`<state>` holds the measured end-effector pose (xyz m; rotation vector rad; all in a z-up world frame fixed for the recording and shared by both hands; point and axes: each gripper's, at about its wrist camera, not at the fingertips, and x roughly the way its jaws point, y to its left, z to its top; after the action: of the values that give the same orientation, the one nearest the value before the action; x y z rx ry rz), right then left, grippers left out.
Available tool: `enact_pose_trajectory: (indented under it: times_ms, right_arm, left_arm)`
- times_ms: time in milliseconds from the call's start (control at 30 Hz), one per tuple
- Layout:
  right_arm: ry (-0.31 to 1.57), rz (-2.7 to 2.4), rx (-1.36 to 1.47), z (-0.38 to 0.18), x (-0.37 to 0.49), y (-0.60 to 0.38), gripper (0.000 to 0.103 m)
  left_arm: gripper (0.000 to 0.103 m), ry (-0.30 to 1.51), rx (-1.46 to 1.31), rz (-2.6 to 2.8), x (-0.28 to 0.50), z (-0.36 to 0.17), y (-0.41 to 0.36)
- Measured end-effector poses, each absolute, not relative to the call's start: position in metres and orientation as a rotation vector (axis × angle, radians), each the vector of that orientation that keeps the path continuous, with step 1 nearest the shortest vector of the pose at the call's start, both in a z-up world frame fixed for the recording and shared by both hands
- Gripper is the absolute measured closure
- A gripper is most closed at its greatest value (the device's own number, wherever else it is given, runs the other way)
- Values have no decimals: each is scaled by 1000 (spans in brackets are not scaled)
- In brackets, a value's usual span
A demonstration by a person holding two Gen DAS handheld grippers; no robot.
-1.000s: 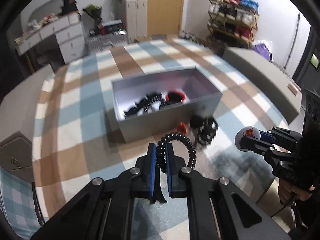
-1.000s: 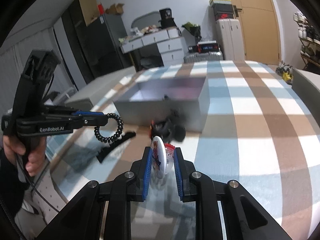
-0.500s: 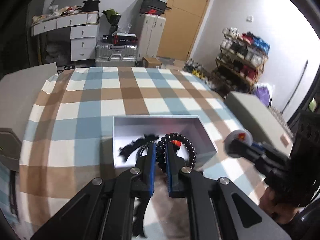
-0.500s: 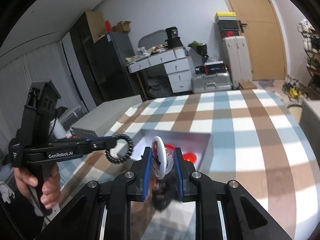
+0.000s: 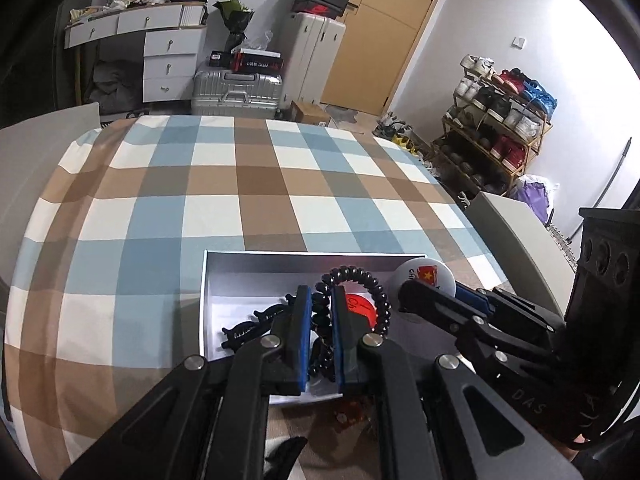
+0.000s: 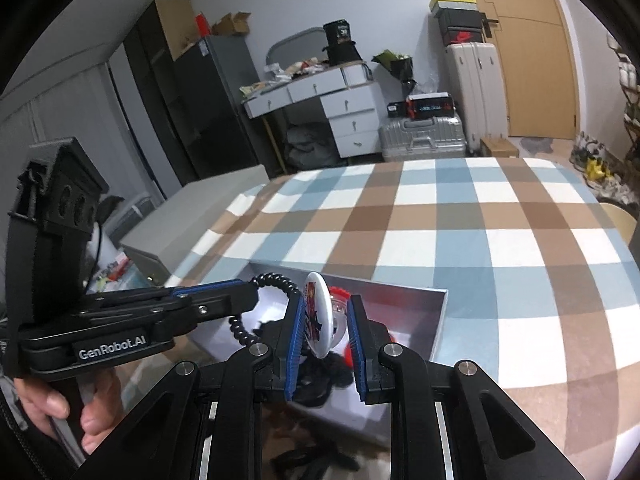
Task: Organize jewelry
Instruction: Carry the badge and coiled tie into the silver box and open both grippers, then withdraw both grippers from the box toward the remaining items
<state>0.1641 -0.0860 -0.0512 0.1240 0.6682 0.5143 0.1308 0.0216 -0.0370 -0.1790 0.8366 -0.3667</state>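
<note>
Mid-task: box (image 5: 256,258) on the checked bed already holds black clips (image 5: 250,326) and a red piece, left gripper (image 5: 320,320) pinches a black coil tie (image 5: 360,280) and right gripper (image 6: 325,320) pinches a badge (image 6: 318,316), both over the box, unreleased.

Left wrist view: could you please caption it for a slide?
Left gripper holds a black coil bracelet over the grey box.

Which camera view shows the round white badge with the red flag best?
The left wrist view: the badge faces the camera there, so its red flag print reads clearly, above the grey box. In the right wrist view the badge stands almost edge-on between the right gripper fingers, its print foreshortened.
</note>
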Motion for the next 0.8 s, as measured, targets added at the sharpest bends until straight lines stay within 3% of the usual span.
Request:
enact_pose_trajectory:
  times_ms: [533,800]
  right_arm:
    - [707,513,151,-61,173,-87,80]
    - [627,529,143,-39,151,-90,80]
  left_arm:
    - [98,881,-160,-374,135,-42,17]
    - [88,857,-104,-338,124,-31,13]
